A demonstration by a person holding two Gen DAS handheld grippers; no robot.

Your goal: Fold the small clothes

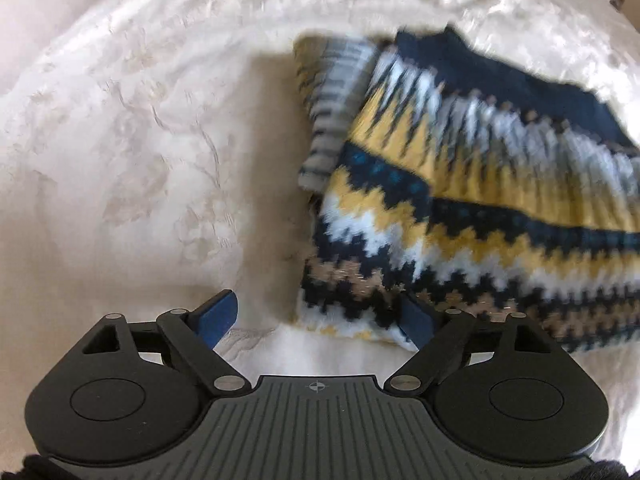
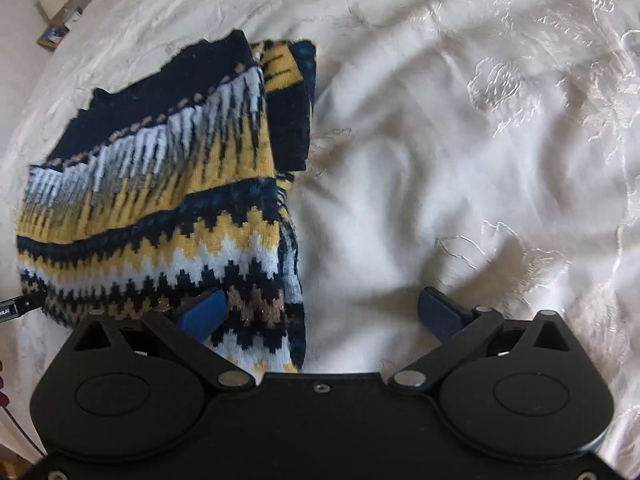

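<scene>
Left gripper (image 1: 316, 320) nearest in left wrist view, jaws spread wide, nothing between; blue left finger pad (image 1: 216, 316) over bare bedspread (image 1: 140, 168); blue right pad (image 1: 416, 320) at near-left corner of sweater (image 1: 460, 208), touching or just above, cannot tell which. Right gripper (image 2: 320, 316) nearest in right wrist view, jaws likewise wide apart, gripping nothing; left pad (image 2: 202, 314) over near-right corner of sweater (image 2: 160, 208), contact not clear; right pad (image 2: 440, 314) over bare white bedspread (image 2: 460, 152).

Past the fingers: patterned knit sweater folded into compact bundle, lying flat on bedspread, between the two grippers; navy, yellow, white, tan zigzag bands at near hem; yellow and white vertical stripes mid-way; solid navy band at far edge. Sleeve fold (image 1: 332, 112) tucked at sweater's left side in left view, grey-white ribbing showing, motion-blurred; another folded sleeve (image 2: 290, 100) at right side in right view, yellow and navy, lying partly under body panel.

Further: white embroidered bedspread, floral stitching, creases and wrinkles all round; dark cable end (image 2: 16, 308) at left edge of right view beside sweater hem. Farthest: small framed item and clutter (image 2: 56, 28) in top-left corner past bed edge, too small to identify.
</scene>
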